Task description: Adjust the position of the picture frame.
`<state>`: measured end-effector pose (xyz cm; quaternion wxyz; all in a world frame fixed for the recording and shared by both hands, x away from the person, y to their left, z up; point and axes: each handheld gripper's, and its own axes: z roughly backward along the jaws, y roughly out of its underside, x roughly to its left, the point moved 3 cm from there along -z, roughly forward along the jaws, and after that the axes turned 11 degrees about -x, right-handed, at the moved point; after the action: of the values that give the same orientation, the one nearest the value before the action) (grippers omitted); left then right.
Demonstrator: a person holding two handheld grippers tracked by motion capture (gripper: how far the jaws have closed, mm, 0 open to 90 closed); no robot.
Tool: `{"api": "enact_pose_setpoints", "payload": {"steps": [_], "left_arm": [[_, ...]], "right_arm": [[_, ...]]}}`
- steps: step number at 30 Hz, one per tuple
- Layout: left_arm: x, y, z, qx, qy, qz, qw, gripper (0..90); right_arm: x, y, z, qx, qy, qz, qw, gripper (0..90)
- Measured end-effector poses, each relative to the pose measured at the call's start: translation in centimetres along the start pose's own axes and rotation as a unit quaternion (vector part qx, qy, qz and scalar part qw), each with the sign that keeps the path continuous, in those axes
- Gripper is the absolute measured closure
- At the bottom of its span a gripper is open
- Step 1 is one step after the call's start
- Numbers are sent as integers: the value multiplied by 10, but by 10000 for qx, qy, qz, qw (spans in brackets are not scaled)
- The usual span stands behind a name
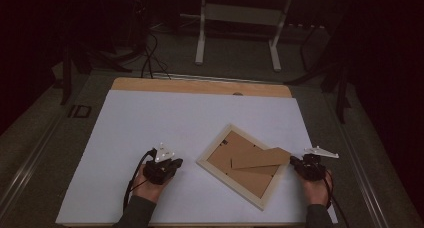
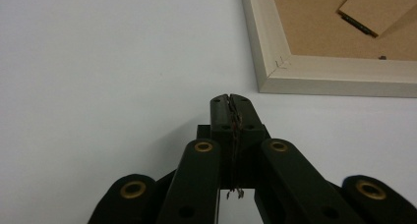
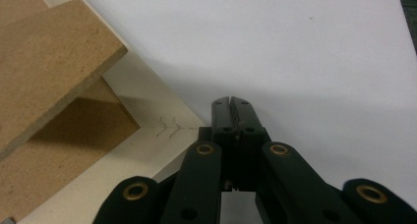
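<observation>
Hands: two, mine, coming in from the near edge of the table [image 1: 150,88], one at each side of the picture frame [image 1: 243,164].
Left hand: [image 1: 150,187] low on the white sheet, palm wrapped round the left claw [image 1: 172,164], forearm angled slightly inward, claw pointing toward the frame's near left corner.
Left claw state: pressed together with nothing between the jaws; in the left gripper view [image 2: 231,100] the tips meet just short of the frame's corner [image 2: 275,79], apart from it.
Right hand: [image 1: 317,188] near the sheet's right edge, holding the right claw [image 1: 296,161], which points left at the frame.
Right claw state: closed tight and empty; in the right gripper view [image 3: 231,103] the tips sit just beside the frame's pale corner [image 3: 147,140]; whether they touch it I cannot tell.
Frame: one, pale wood, lying face down and turned diagonally on the sheet, between my two claws, nearer the right one.
Backing board: one, brown, inside the frame.
Stand flap: [image 1: 261,158] one, brown, lifted off the backing, its free end reaching toward my right claw.
Cables: two, one trailing from each claw.
Grey plates: two, one on top of each claw.
</observation>
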<state>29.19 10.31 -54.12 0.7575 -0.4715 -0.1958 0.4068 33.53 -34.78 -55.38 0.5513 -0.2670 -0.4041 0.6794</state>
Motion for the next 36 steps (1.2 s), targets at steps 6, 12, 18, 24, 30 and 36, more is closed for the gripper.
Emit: {"api": "enact_pose_setpoints", "payload": {"steps": [6, 12, 18, 24, 30, 36], "left_arm": [[-4, 1, -5, 62, -39, -54, 10000, 900], [-9, 2, -9, 90, 13, -100, 9999, 899], [-18, 4, -17, 174, 133, -224, 9995, 898], [-27, 6, -26, 282, 225, -378, 9986, 899], [-30, 7, -30, 314, 245, -419, 9983, 899], [-32, 7, -32, 321, 195, -471, 9982, 899]], "right_arm": [[3, 0, -1, 16, -41, 26, 10000, 898], [7, -1, -2, 24, -92, 46, 9999, 898], [11, -1, -3, 38, -187, 38, 9998, 898], [13, -1, -4, 41, -228, 22, 9997, 898], [15, -1, -5, 37, -279, -19, 9996, 898], [17, -1, -6, 36, -312, -17, 9995, 899]]}}
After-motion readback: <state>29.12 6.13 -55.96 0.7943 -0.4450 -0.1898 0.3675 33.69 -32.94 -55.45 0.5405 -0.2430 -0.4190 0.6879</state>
